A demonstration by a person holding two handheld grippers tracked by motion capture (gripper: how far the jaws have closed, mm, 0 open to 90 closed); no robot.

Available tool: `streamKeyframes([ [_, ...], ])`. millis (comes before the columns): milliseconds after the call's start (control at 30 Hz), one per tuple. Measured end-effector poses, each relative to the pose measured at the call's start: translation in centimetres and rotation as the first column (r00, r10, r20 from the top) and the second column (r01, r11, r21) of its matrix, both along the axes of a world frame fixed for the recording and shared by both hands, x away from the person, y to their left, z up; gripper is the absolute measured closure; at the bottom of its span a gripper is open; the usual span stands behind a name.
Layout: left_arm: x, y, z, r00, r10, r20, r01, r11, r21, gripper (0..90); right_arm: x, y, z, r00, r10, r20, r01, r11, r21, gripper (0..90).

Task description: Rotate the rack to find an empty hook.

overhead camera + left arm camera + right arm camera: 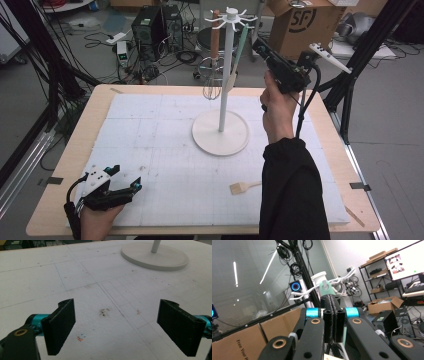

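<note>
"SF" on cardboard box [305, 22]

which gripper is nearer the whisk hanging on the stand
Right. The right gripper is raised beside the top of the stand, gripping a mint green handle a little right of the whisk. The left gripper rests open at the table's near left corner, far from it.

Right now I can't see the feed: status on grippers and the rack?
Left gripper open, low over the mat. Right gripper shut on green utensil at rack. Whisk hangs there.
</note>
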State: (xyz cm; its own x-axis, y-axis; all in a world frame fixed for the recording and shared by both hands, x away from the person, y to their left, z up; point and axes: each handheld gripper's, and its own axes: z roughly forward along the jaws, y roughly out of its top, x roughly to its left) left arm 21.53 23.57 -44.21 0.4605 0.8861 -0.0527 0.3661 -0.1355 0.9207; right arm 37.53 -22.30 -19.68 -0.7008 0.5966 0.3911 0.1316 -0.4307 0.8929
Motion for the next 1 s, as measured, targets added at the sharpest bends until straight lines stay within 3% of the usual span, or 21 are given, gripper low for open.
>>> streamKeyframes([
  [433,-0.1,0.2,0.0,1.0000,0.009,-0.003,-0.009,0.9999,-0.008,15.8,1.8,0.7,1.9,0.9997,-0.026,0.003,0.026,0.9996,-0.012,90.0],
  [1000,-0.2,0.2,0.1,1.0000,0.006,0.002,-0.006,0.9999,-0.012,15.8,0.7,2.9,2.4,0.9995,0.014,0.027,-0.013,0.9992,-0.037,90.0],
])
